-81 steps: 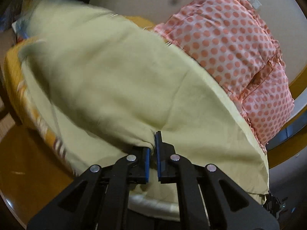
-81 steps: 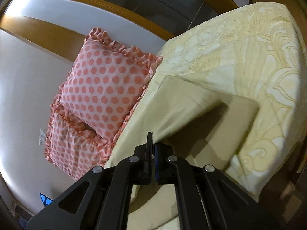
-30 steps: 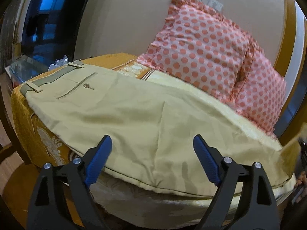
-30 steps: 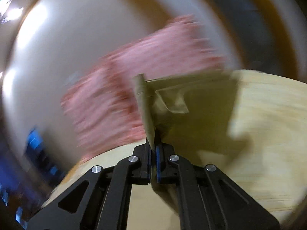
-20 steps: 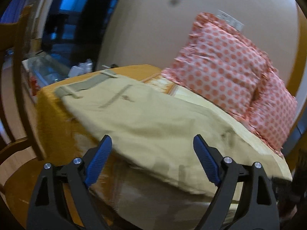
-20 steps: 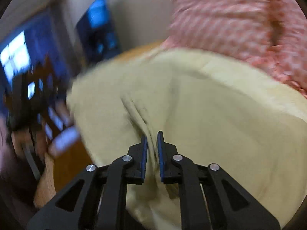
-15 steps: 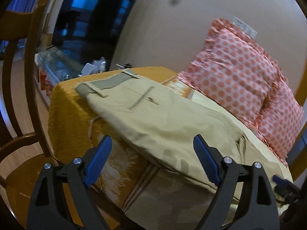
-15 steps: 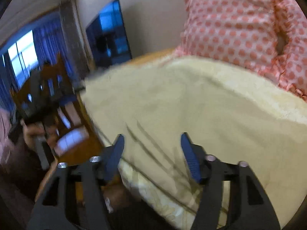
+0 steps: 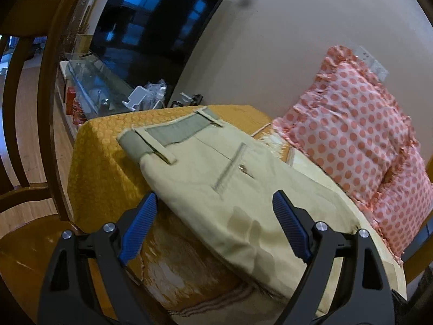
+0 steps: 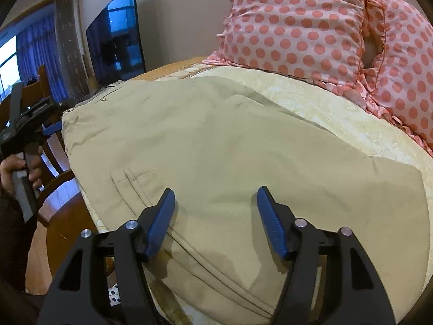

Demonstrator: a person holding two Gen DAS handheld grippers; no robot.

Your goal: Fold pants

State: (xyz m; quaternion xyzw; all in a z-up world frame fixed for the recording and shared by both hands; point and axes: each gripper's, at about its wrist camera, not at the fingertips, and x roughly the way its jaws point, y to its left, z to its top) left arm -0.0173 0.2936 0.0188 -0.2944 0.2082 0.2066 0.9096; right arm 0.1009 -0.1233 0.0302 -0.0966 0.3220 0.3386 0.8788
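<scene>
Bedroom-like corner with a dark television (image 9: 159, 19) on the wall and khaki pants (image 9: 224, 189) folded on a patterned bedspread (image 9: 100, 162).

Both tools are released and grip nothing. Ahead of the left tool (image 9: 213, 227), the pants lie flat with the waistband (image 9: 173, 132) at the far end and the polka-dot pillows (image 9: 354, 135) beyond to its right. Directly ahead of the right tool (image 10: 215, 219), the pants' cloth passes under the spread blue pads (image 10: 159, 222), hems near its left finger; the hand (image 10: 16, 168) gripping the other tool's handle shows far left.
</scene>
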